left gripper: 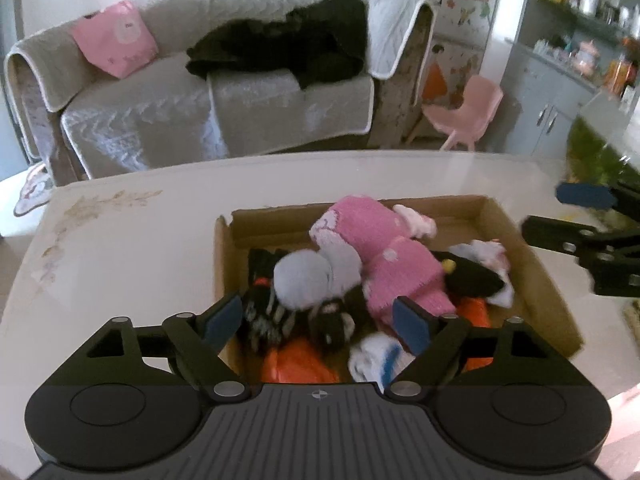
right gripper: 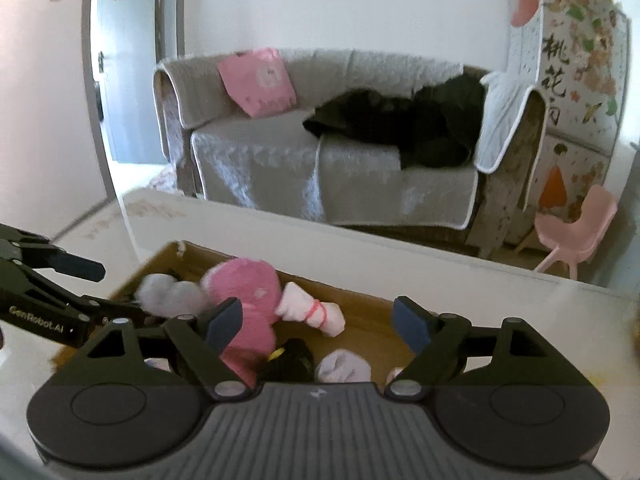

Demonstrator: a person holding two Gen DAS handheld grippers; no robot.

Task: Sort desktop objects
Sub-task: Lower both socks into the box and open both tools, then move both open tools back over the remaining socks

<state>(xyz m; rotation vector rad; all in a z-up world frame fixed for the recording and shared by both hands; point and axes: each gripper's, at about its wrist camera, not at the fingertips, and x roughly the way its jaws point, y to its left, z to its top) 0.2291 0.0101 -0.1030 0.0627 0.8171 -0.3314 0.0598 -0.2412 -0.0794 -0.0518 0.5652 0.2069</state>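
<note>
Pick phase, by the look of it: both grippers hang over the cardboard box [left gripper: 532,256] of rolled socks on the bench [left gripper: 120,264], nothing held. Left gripper [left gripper: 318,322] has its jaws apart, above the grey sock ball [left gripper: 308,280] and a black patterned pair [left gripper: 264,316]. Right gripper [right gripper: 318,322] also has its jaws apart, over the big pink sock roll [right gripper: 248,292].

Next move likely needs one target chosen, then a straight descent.

Obstacles: socks are heaped and touching, so a neighbour may lift too; box walls limit side approach. Sofa [left gripper: 208,120] lies well beyond.
</note>
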